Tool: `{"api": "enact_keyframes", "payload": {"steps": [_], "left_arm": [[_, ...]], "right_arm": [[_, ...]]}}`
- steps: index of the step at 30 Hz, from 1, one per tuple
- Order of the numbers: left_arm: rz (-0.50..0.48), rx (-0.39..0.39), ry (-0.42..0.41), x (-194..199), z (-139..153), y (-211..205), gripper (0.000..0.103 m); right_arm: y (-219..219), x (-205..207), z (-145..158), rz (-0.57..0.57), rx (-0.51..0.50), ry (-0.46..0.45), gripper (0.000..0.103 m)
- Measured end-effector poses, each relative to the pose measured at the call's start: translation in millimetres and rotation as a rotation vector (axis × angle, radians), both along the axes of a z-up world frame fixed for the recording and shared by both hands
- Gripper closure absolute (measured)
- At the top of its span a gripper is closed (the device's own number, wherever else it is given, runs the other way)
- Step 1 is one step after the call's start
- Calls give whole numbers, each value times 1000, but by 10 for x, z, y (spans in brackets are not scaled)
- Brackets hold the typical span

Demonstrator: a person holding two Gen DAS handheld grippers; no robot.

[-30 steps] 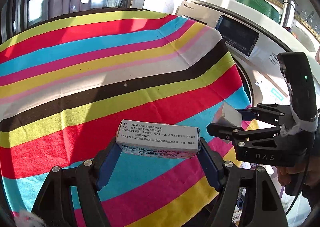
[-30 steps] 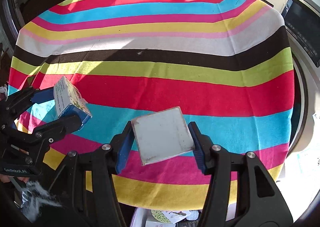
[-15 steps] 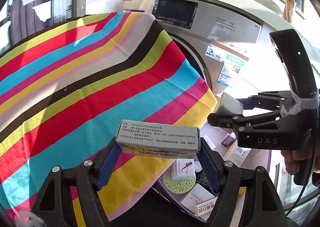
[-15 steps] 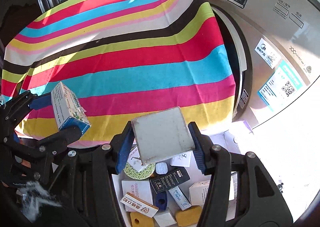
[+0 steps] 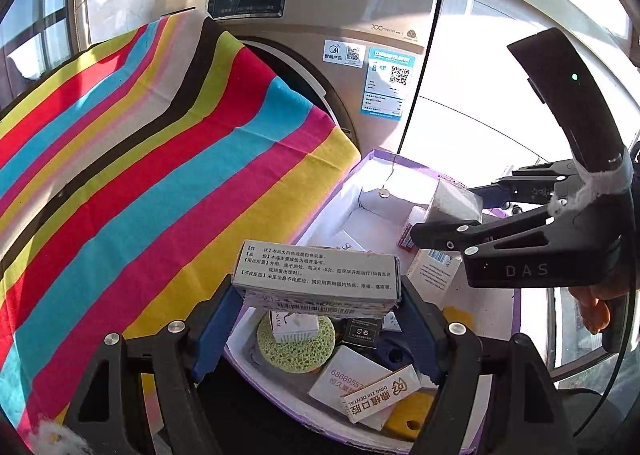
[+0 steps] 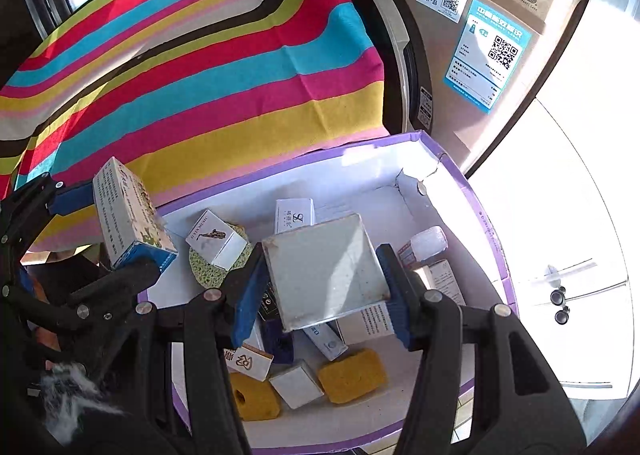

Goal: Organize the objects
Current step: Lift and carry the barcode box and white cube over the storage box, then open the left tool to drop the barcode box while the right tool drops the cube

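Washing machine (image 5: 360, 15) is standing at the back, sunlit floor beside it. Striped cloth (image 5: 160, 175) is draping over a raised surface in front of the machine, its edge hanging next to the purple-rimmed box (image 6: 486, 223) on the floor. Box is holding loose small items: three yellow sponges (image 6: 352, 375), one green round sponge (image 5: 296, 347), several small cartons, exact count unclear because they overlap.

Left gripper (image 5: 320, 295) is clamping one printed medicine carton (image 5: 320, 275) end to end between its blue pads, carton lying level and hanging over the near end of the box. Right gripper (image 6: 322, 281) is pinching one grey square block (image 6: 324, 271) by two opposite edges, block hanging tilted above the box's middle, over the cartons.
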State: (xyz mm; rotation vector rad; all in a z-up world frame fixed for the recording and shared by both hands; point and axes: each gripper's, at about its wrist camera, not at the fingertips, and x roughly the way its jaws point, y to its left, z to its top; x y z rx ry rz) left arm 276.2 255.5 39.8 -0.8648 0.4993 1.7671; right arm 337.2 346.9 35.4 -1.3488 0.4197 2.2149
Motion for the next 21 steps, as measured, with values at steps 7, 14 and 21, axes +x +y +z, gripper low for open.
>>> {"api": "enact_keyframes", "payload": {"steps": [7, 14, 21], "left_arm": [[-54, -47, -1, 126, -194, 115, 27], [-80, -103, -15, 175, -415, 186, 27], [-88, -137, -29, 184, -548, 220, 27]], "right_arm": [[115, 169, -204, -63, -54, -28, 45], [160, 251, -441, -94, -91, -67, 45], [185, 299, -624, -113, -130, -99, 44]]}}
